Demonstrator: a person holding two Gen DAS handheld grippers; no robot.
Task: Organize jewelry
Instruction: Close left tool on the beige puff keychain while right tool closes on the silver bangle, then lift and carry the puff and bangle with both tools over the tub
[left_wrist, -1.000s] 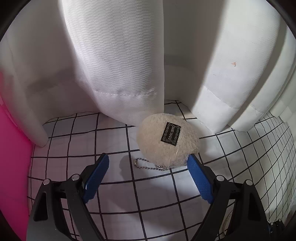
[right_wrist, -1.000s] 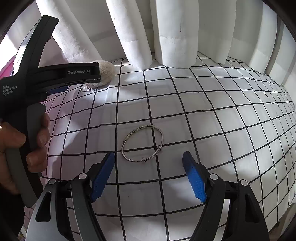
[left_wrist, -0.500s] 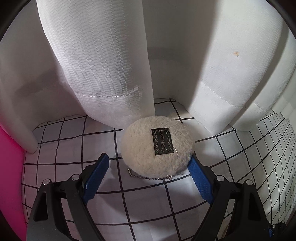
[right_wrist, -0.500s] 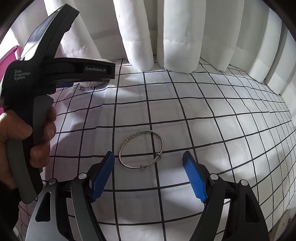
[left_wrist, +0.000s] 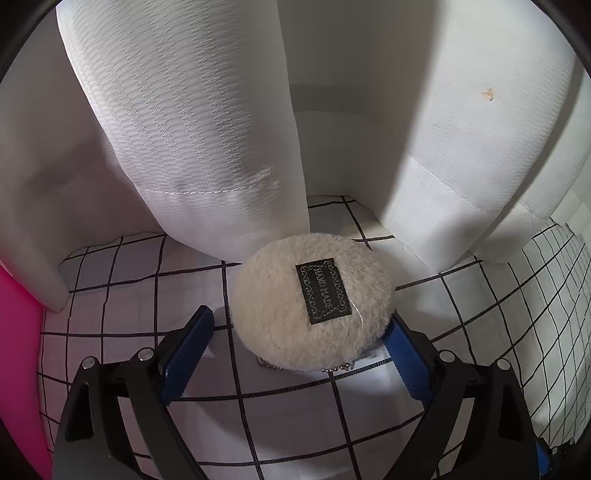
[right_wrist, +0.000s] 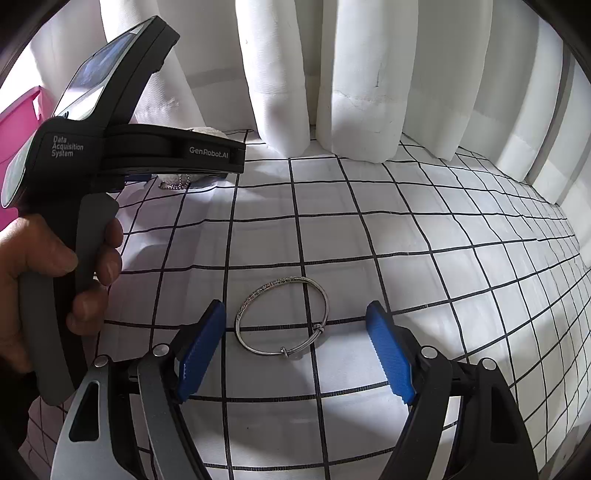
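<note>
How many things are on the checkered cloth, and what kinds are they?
Fluffy round pouch with a bead chain: 1
Silver bracelet: 1
Total: 2

Both lie on the checkered cloth. A pink box shows at the edge, off to the side.
</note>
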